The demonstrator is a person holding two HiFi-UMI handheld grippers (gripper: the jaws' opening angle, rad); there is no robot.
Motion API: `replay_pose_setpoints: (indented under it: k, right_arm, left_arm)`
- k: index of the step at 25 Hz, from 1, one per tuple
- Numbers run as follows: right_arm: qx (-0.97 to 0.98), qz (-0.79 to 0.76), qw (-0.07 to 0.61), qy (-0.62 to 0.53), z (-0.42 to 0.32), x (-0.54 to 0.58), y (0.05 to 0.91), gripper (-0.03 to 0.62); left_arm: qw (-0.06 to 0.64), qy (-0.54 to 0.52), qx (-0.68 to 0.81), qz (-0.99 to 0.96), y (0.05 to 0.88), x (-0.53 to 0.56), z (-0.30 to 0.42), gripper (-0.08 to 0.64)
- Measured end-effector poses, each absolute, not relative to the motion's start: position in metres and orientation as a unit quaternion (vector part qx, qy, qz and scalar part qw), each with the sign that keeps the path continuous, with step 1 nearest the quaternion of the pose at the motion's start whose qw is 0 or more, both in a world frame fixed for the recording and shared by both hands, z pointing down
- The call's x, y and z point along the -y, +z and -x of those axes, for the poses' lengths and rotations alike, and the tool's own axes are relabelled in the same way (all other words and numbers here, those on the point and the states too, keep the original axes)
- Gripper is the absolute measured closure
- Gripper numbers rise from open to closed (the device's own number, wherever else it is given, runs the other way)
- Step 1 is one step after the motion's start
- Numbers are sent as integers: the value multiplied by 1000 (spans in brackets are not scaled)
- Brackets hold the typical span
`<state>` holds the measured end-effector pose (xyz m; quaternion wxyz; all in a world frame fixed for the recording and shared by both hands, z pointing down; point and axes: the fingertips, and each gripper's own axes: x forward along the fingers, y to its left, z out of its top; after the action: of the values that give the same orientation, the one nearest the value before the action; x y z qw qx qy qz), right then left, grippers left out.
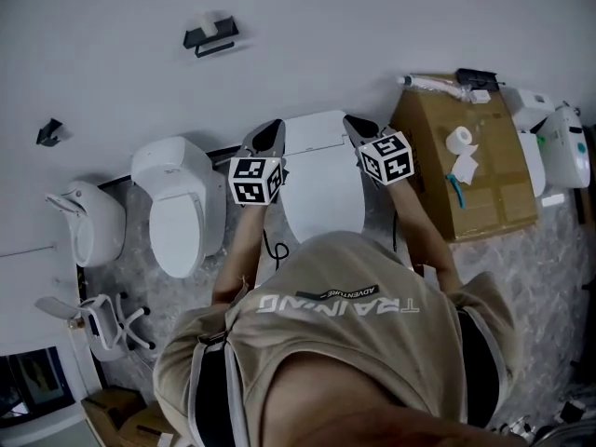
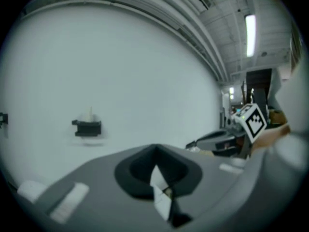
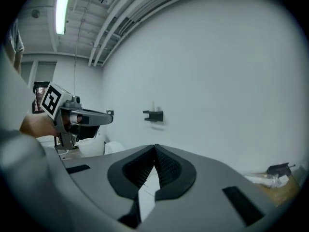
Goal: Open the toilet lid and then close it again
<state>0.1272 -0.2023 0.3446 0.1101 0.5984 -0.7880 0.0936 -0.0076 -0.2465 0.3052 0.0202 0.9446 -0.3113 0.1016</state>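
beige T-shirt (image 1: 354, 324) nearest | left gripper (image 1: 270, 128) clenched, nothing in it | right gripper (image 1: 354, 122) clenched, nothing in it | both aimed at plain white wall (image 1: 326, 26) | white oval toilet lid (image 1: 321, 189) below, between them | black wall-mounted holder (image 1: 210, 35) farthest

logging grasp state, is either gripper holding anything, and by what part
Nothing is held: the left gripper and right gripper both show jaws together, empty.
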Motion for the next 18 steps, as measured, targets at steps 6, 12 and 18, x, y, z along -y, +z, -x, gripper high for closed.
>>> replay_pose_setpoints:
  k: [6,12,18]
  right_arm:
    - [785,-616,66,13,-128,200,278,579]
    - [778,-627,21,-30,-129,187,237,578]
    - [773,-633,8,-41,-132,179,218,580]
  left_arm:
    - [-61,66,310,-946,253,231,0,557]
    - [-66,11,309,-949,209,239,-4,557]
    - [-101,10,315,-944,195,239,-8,557]
